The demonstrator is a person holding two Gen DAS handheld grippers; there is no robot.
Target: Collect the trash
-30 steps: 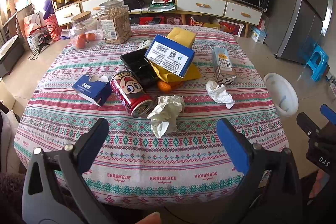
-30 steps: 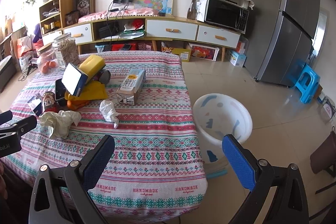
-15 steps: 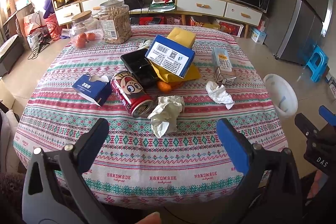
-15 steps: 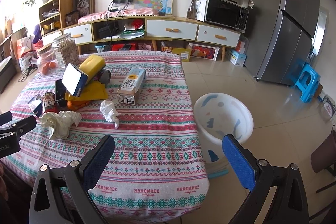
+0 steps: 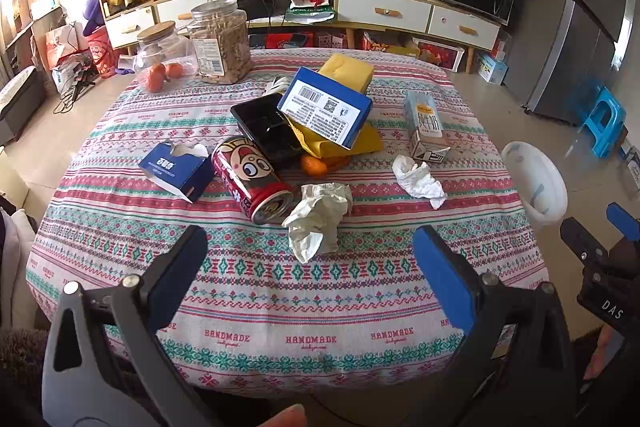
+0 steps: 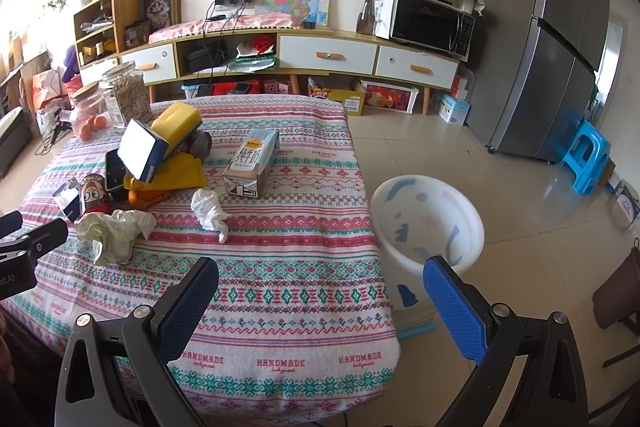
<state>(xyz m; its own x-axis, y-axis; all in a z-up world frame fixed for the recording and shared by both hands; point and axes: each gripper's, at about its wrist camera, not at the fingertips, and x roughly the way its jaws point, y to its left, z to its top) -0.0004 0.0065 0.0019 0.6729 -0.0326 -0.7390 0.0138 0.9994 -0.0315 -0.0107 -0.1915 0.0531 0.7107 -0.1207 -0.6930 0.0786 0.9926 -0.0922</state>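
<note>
Nothing moved: cluttered patterned tablecloth point(image 5: 256, 291), tiled floor point(image 6: 500, 187).

Strong daylight floods in from the far left of the room, blowing the upper left corner out to white in both views and leaving the refrigerator point(image 6: 560, 39) side at right noticeably dimmer. Shadows on the patterned tablecloth point(image 5: 280, 287) are soft and short, and the floor tiles point(image 6: 520, 187) carry a pale sheen. Focus is sharp mid-frame, while fisheye bending curves the walls and black vignetting fills the corners.
</note>
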